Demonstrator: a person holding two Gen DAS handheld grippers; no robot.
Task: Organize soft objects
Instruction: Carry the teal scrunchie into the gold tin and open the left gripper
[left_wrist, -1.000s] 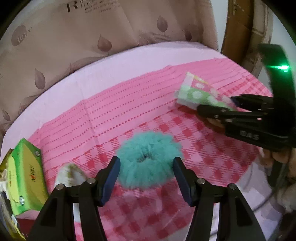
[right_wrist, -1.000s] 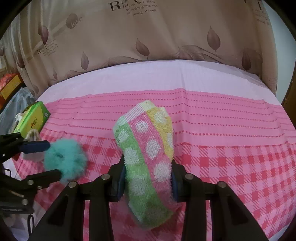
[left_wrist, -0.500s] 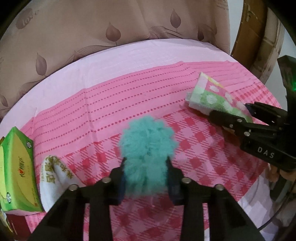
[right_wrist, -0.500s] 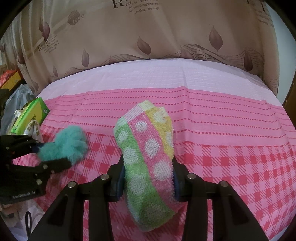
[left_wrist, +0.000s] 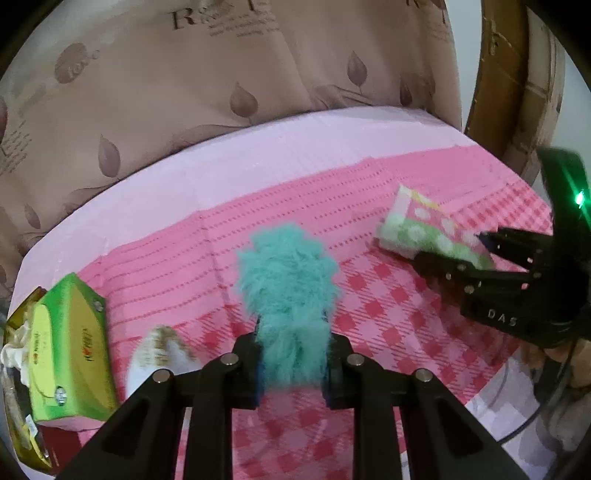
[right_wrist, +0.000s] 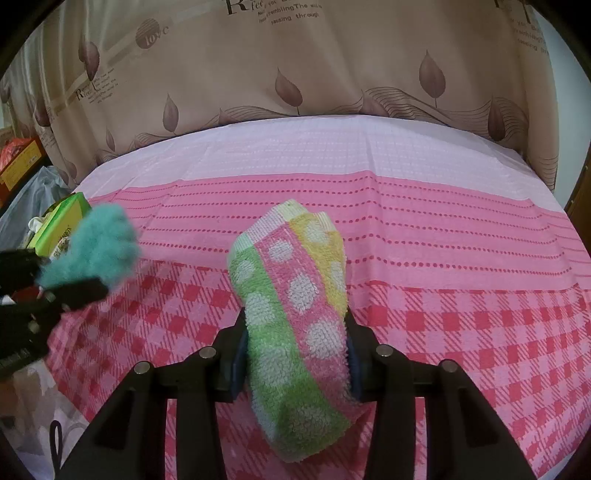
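Left wrist view: left gripper (left_wrist: 293, 363) pinches the teal fluffy scrunchie (left_wrist: 288, 295) at centre; bare pink tablecloth (left_wrist: 258, 192) fills the upper middle; "DAS" marks the right gripper (left_wrist: 484, 247). Right wrist view: right gripper clamps the polka-dot towel (right_wrist: 295, 321) at centre; curtain (right_wrist: 295, 55) reads "love".

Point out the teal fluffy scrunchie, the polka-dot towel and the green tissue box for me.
teal fluffy scrunchie (left_wrist: 288, 291), left wrist view, on the fur above the fingers.
polka-dot towel (right_wrist: 295, 314), right wrist view, on its pink middle stripe.
green tissue box (left_wrist: 70, 350), left wrist view, on its top face.
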